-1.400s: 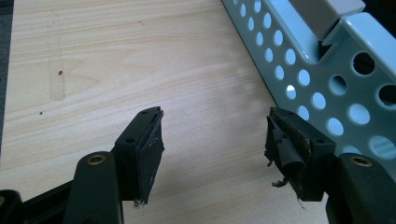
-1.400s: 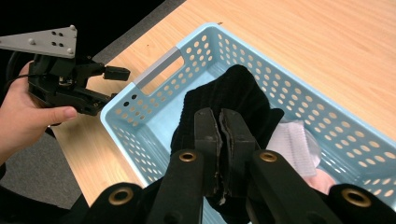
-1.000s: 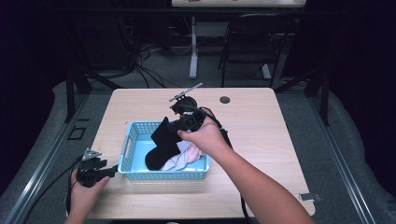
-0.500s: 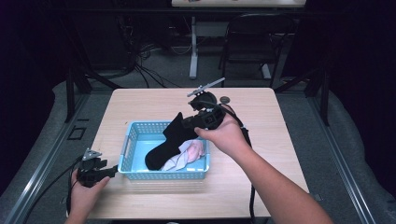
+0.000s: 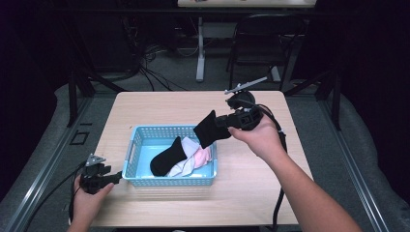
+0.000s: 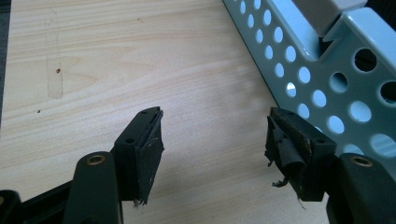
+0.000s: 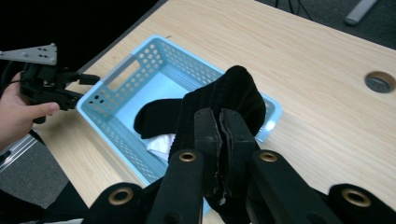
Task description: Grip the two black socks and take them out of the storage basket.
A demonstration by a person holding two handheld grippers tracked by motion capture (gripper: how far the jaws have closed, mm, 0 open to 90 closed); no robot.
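Observation:
My right gripper [image 5: 223, 122] [image 7: 219, 122] is shut on a black sock [image 5: 209, 129] [image 7: 224, 100], holding it in the air above the right rim of the light blue basket [image 5: 137, 180] [image 7: 112, 74]. A second black sock [image 5: 167, 157] [image 7: 154, 116] lies in the basket on white and pink garments [image 5: 193, 157]. My left gripper [image 5: 115, 177] [image 6: 212, 135] rests on the table at the basket's left front corner, open, with nothing between its fingers. It also shows in the right gripper view as the left gripper [image 7: 88, 79], held by a hand.
The wooden table [image 5: 159, 104] has bare room behind and to the right of the basket. A round cable hole [image 7: 379, 81] sits at the table's far side. A chair [image 5: 261, 38] and cables lie on the floor beyond.
My right gripper has carried the black sock up and to the right, out of the basket. The left gripper has stayed put.

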